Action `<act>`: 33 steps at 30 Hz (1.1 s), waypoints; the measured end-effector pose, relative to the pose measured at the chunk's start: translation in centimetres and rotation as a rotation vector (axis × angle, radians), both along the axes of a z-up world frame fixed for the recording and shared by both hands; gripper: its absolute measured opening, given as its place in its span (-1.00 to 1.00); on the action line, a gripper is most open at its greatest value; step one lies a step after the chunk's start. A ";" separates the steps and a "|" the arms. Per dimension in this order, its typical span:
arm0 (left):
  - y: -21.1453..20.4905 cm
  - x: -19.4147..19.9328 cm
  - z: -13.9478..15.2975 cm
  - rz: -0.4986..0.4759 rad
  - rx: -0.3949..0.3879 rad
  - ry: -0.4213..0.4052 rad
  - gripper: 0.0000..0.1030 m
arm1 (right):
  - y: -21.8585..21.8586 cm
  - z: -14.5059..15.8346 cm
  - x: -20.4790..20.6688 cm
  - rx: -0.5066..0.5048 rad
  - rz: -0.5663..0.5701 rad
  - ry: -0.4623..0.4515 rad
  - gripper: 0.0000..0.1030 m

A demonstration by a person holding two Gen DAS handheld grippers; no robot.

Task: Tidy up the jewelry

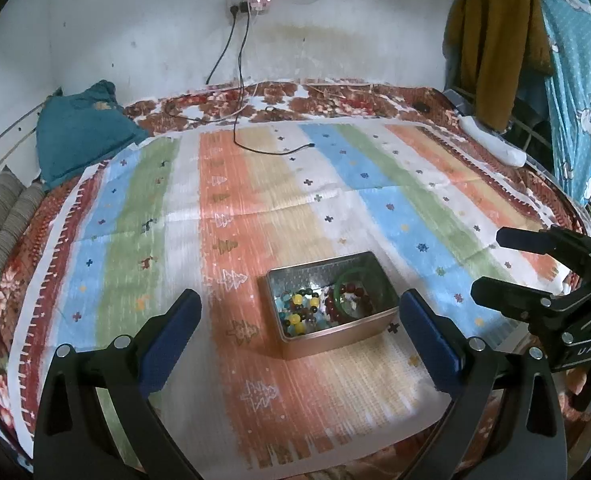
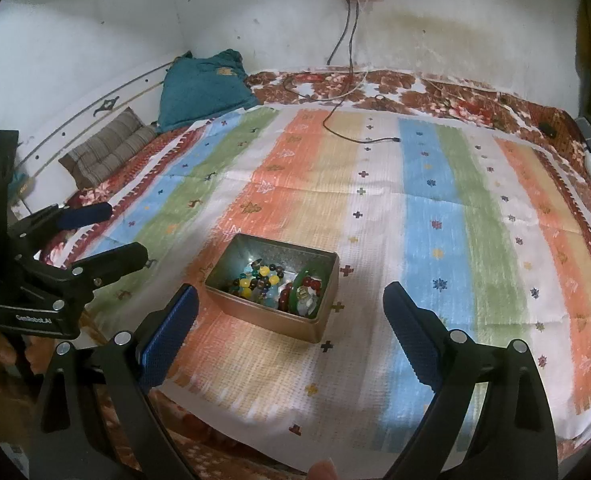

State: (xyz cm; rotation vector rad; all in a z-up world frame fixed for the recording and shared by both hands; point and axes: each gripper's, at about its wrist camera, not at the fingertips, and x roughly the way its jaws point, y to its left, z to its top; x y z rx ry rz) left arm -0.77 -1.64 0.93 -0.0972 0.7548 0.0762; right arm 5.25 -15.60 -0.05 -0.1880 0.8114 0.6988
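An open metal tin (image 1: 337, 336) (image 2: 255, 312) sits on the striped cloth. Inside lie a multicoloured bead bracelet (image 1: 299, 312) (image 2: 255, 280), a dark red bead bracelet (image 1: 335, 304) (image 2: 287, 294) and a green bangle (image 1: 357, 280) (image 2: 309, 280). My left gripper (image 1: 301, 332) is open and empty, held above the cloth just in front of the tin. My right gripper (image 2: 291, 324) is open and empty, also just in front of the tin. Each gripper shows from the side in the other's view, the right one (image 1: 495, 268) and the left one (image 2: 123, 236).
The striped cloth (image 1: 255, 200) (image 2: 415, 220) covers a floral bedspread. A black charging cable (image 1: 271, 148) (image 2: 359, 136) hangs from a wall socket onto the cloth's far part. A teal pillow (image 1: 83, 132) (image 2: 203, 84) and a striped cushion (image 2: 107, 144) lie far left. Clothes (image 1: 495, 40) hang at the right.
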 end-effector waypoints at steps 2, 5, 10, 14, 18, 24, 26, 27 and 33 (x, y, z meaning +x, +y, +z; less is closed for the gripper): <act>-0.1 -0.1 0.0 -0.004 0.000 -0.004 0.89 | -0.1 0.1 -0.1 0.005 -0.002 -0.002 0.83; -0.1 -0.2 0.1 -0.001 0.009 -0.012 0.89 | -0.3 0.1 -0.1 0.011 -0.006 0.001 0.84; -0.2 -0.3 0.2 -0.007 0.004 -0.022 0.89 | -0.6 0.3 -0.4 0.024 -0.016 -0.015 0.85; -0.4 -0.5 0.3 -0.011 0.013 -0.032 0.89 | -0.6 0.3 -0.3 0.024 -0.018 -0.018 0.86; -0.4 -0.8 0.4 0.000 0.013 -0.046 0.89 | -0.8 0.4 -0.4 0.025 -0.023 -0.029 0.87; -0.9 -1.3 0.7 -0.006 0.034 -0.074 0.89 | -0.9 0.6 -0.8 0.030 -0.020 -0.051 0.89; -0.9 -1.3 0.7 -0.008 0.035 -0.079 0.89 | -0.9 0.7 -0.9 0.031 -0.021 -0.061 0.89; -0.9 -1.3 0.8 -0.007 0.033 -0.081 0.89 | -0.9 0.7 -1.0 0.033 -0.021 -0.065 0.89; -0.6 -1.3 0.8 -0.008 0.014 -0.084 0.89 | -1.1 0.8 -1.1 0.044 -0.021 -0.073 0.89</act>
